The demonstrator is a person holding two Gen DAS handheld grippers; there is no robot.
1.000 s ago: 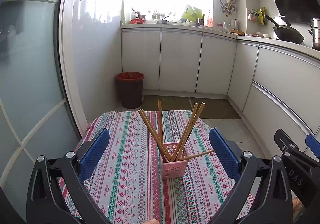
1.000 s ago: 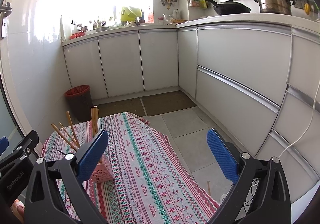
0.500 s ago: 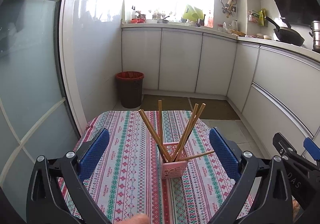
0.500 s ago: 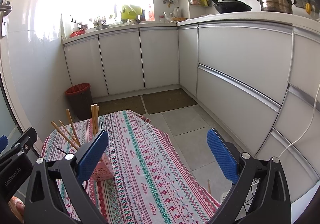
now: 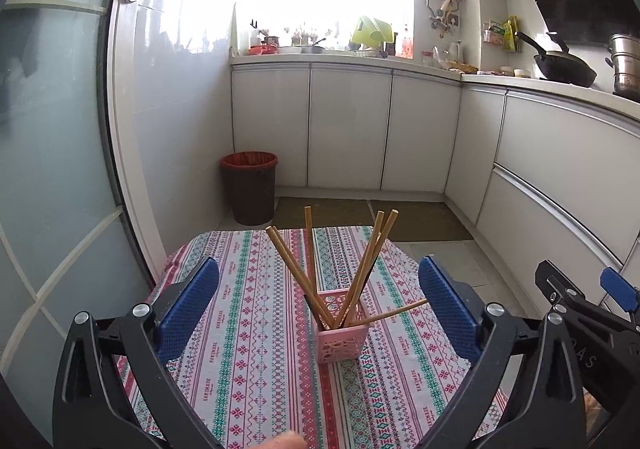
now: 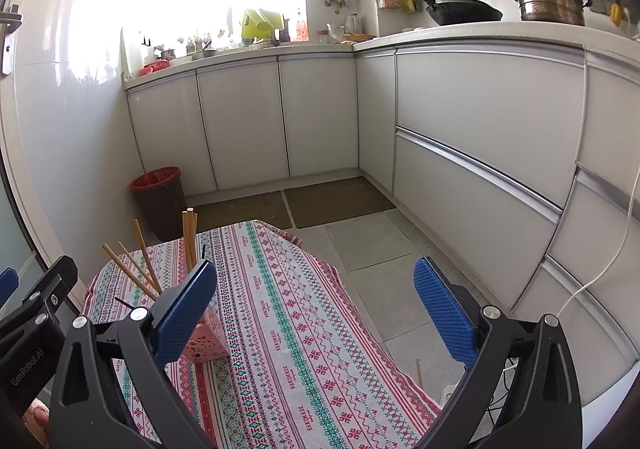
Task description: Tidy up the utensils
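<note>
A pink perforated holder point(image 5: 341, 331) stands upright on the patterned tablecloth point(image 5: 248, 337). Several wooden chopsticks point(image 5: 298, 275) fan out of it; one point(image 5: 398, 311) leans low to the right. My left gripper point(image 5: 318, 311) is open and empty, its blue pads point(image 5: 188, 303) wide on either side of the holder, held back from it. My right gripper point(image 6: 316, 313) is open and empty, over the cloth to the right of the holder point(image 6: 206, 341), whose chopsticks point(image 6: 138, 269) show behind its left pad. The right gripper's body point(image 5: 580, 313) shows at the left view's right edge.
The table's far edge drops to a tiled floor with mats point(image 6: 336, 201). A red-lined bin point(image 5: 250, 187) stands by the wall. White cabinets point(image 6: 480, 121) run along the back and right. One chopstick point(image 6: 419, 373) lies on the floor right of the table.
Both grippers have eased back slightly and stay open; the holder and chopsticks have not moved.
</note>
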